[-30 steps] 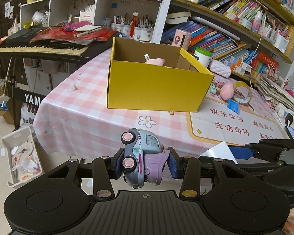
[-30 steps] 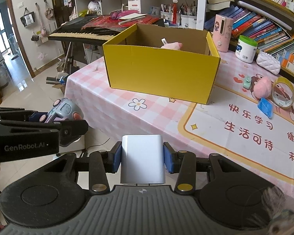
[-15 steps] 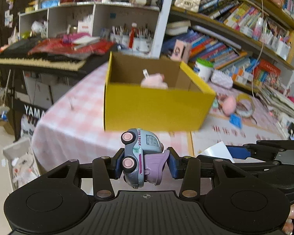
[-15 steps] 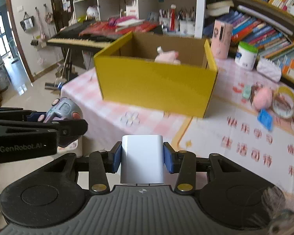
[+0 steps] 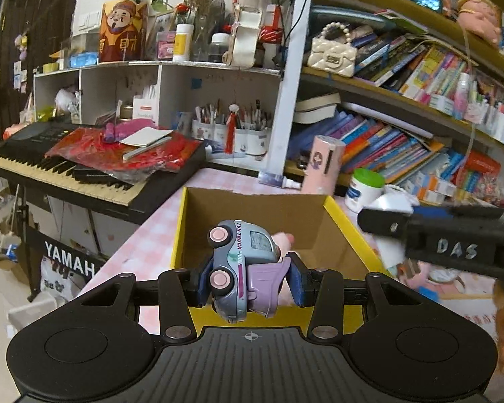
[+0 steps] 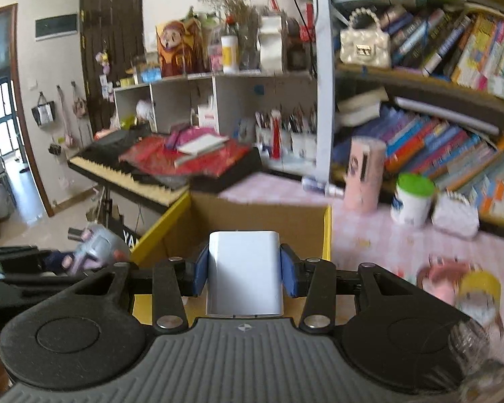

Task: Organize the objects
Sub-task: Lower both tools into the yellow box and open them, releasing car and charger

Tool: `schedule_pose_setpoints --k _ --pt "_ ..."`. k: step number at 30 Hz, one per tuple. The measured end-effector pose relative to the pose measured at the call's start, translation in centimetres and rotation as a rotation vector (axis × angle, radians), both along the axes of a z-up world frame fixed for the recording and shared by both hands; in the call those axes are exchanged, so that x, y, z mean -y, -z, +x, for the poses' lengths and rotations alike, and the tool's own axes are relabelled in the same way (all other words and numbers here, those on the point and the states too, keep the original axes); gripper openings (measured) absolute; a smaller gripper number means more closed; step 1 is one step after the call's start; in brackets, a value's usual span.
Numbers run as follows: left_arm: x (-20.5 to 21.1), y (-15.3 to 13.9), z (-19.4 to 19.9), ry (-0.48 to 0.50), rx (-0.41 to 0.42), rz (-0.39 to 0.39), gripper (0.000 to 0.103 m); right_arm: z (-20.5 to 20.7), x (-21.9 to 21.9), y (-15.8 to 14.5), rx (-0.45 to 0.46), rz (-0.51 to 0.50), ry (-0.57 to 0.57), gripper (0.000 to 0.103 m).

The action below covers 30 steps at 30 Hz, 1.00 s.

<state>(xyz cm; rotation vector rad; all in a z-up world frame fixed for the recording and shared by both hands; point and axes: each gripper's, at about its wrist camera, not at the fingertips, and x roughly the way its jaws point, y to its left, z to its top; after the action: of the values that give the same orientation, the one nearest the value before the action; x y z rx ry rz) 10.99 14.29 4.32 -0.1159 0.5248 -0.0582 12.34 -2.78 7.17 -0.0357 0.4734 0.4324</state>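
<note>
Grey-and-purple plastic toy truck remains gripped in left claw; white rectangular block in right claw. Both have advanced: yellow cardboard box now directly ahead and beneath. Release looks imminent.

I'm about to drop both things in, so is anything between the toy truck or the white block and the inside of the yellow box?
Nothing visible blocks either. The toy truck and the white block sit over the open-topped yellow box. Only a pink item lies inside, beside the truck's likely landing spot.
</note>
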Motion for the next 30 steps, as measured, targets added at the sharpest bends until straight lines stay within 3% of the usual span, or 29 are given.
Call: schedule_pose_setpoints --k 14,19,30 --pt "2.6 4.3 8.0 -0.049 -0.150 0.127 0.043 8.7 -0.5 1.8 -0.026 -0.031 -0.086 0.041" --pt "3.2 5.5 9.4 -0.053 -0.203 0.190 0.043 10.9 -1.0 3.1 -0.052 -0.049 -0.121 0.041" --pt "4.0 7.4 10.2 -0.046 -0.264 0.236 0.043 13.8 -2.4 6.7 -0.163 -0.108 -0.170 0.041"
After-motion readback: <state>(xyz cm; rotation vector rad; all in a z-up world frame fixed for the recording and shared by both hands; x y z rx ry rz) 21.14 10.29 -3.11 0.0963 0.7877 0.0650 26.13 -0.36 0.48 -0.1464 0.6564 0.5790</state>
